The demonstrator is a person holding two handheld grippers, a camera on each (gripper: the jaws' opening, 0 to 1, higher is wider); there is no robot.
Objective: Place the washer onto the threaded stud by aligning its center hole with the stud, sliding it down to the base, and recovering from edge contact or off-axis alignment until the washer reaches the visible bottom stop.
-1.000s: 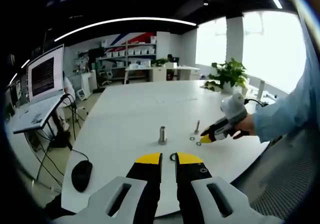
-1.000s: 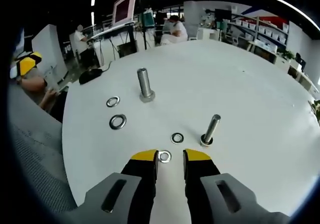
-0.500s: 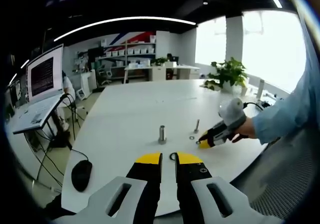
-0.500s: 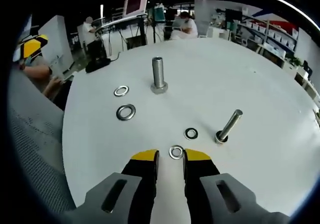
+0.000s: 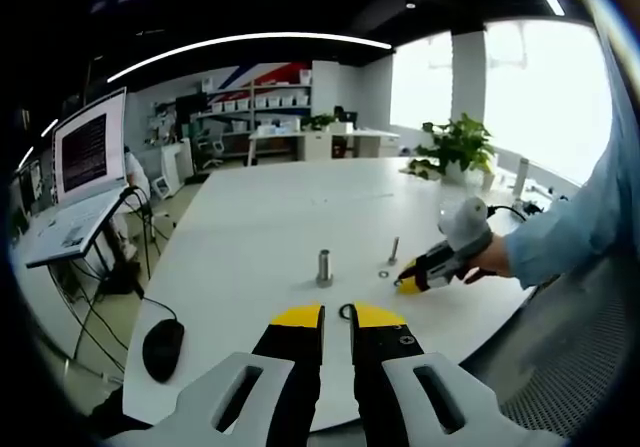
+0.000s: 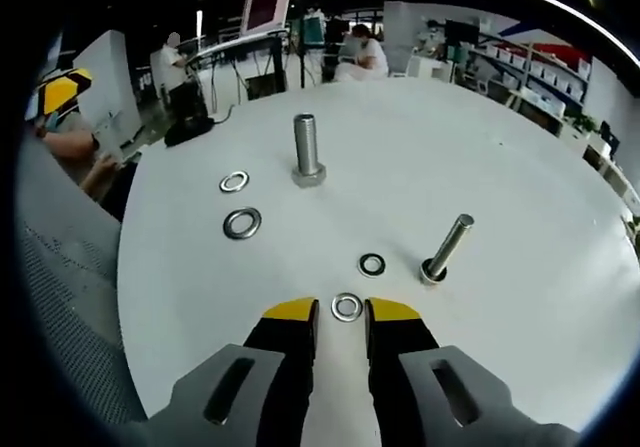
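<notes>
Washer [image 6: 347, 306] between right claw [image 6: 340, 312] tips (flat)

A white table [image 6: 520, 147] carries two upright studs, a thick stud [image 6: 306, 150] and a thin stud [image 6: 446, 248] (it leans in this view). Four washers lie flat around them: a small washer [image 6: 234, 181], a large washer [image 6: 242, 223], a dark washer [image 6: 372, 264] and a near washer [image 6: 347, 306].

A laptop [image 5: 85, 162] stands on a side stand, a mouse [image 5: 163, 349] lies at the table's [image 5: 270, 217] edge, and a plant [image 5: 458, 147] sits far across.
</notes>
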